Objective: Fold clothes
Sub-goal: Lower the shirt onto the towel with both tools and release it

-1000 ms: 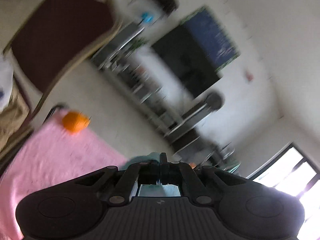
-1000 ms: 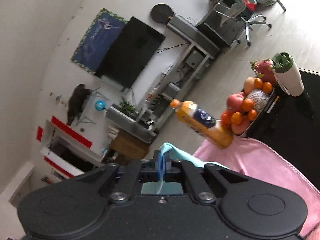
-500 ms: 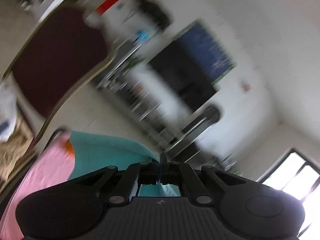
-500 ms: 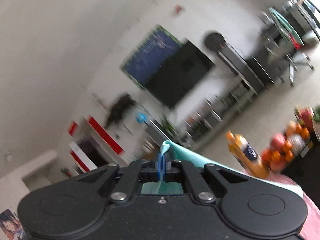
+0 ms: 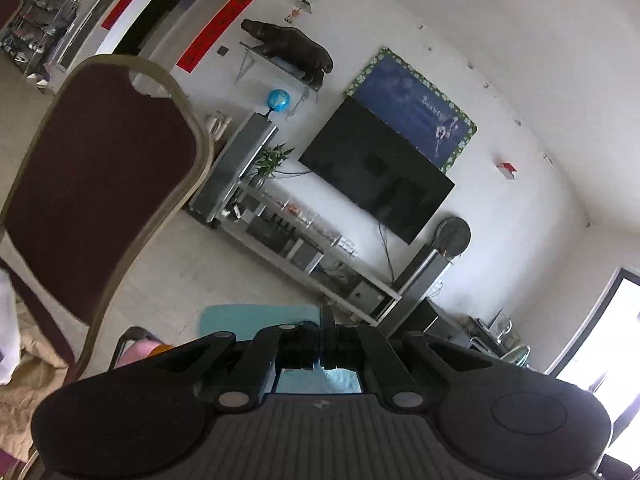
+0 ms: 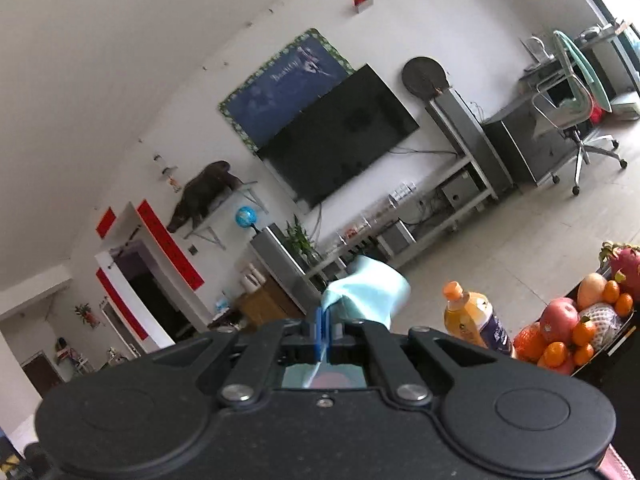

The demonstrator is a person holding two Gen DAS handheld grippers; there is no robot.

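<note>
Left gripper [image 5: 326,322] is pinched fully closed on an edge of the teal cloth [image 5: 256,316]; the cloth spreads flat to the left of the fingertips and also shows below them through the gap in the gripper body. Right gripper [image 6: 323,320] is likewise clamped tight on the same teal cloth [image 6: 368,290], which curls up and to the right past the blue pads [image 6: 319,322]. Both grippers point roughly level toward the TV wall, cloth lifted in the air. Maroon chair [image 5: 92,184] stands left in the left wrist view. Orange juice bottle [image 6: 476,320] and fruit tray [image 6: 576,332] sit at right in the right wrist view.
</note>
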